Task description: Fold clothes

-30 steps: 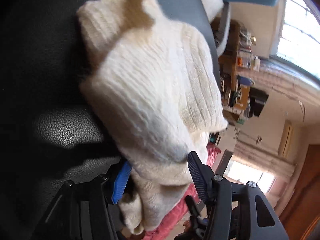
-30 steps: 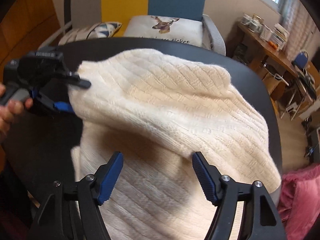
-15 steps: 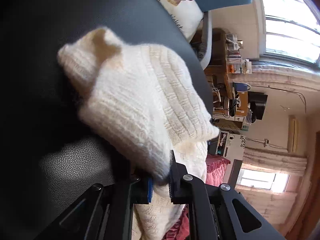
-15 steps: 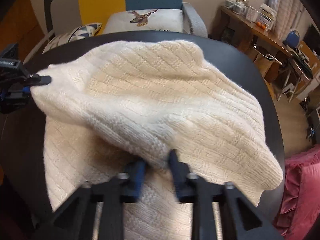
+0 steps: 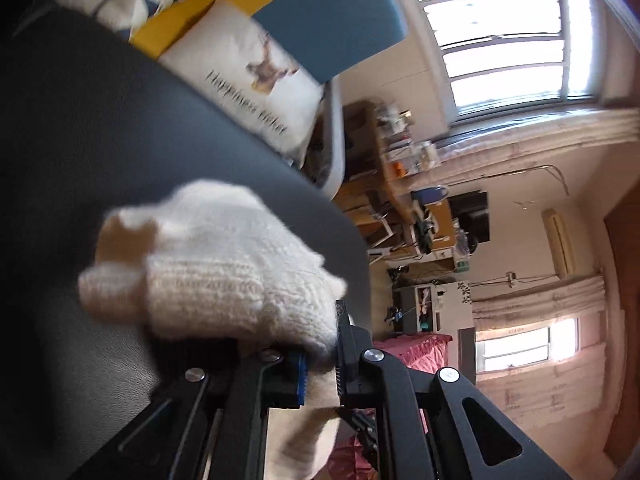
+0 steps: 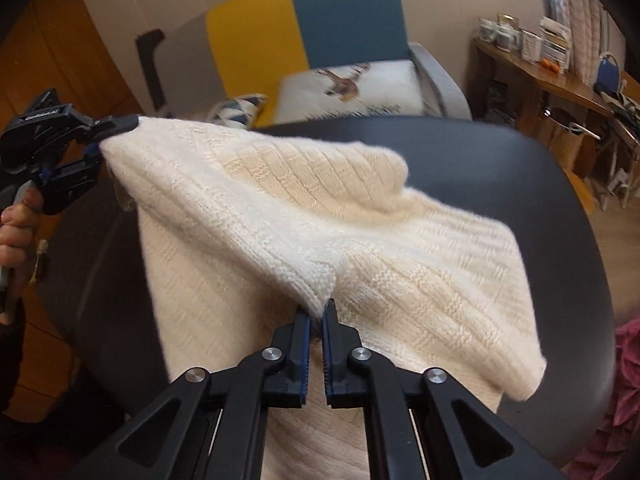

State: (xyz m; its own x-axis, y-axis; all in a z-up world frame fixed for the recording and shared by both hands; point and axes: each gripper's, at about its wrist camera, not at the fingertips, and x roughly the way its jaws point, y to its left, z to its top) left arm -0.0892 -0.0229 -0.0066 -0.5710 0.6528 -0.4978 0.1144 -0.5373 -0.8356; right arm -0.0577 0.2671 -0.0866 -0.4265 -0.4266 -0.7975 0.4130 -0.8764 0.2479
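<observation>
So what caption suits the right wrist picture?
Both grippers, right gripper and left gripper, pinch a cream knit sweater above a dark table.

Sweater on the counter, its near part draped over the counter's near edge. Left claw at the sweater's far left corner, above the counter's left edge; right claw at a fold over the near edge. Armchair behind the far edge, a pillow on its seat. Desk beyond the far right corner.
</observation>
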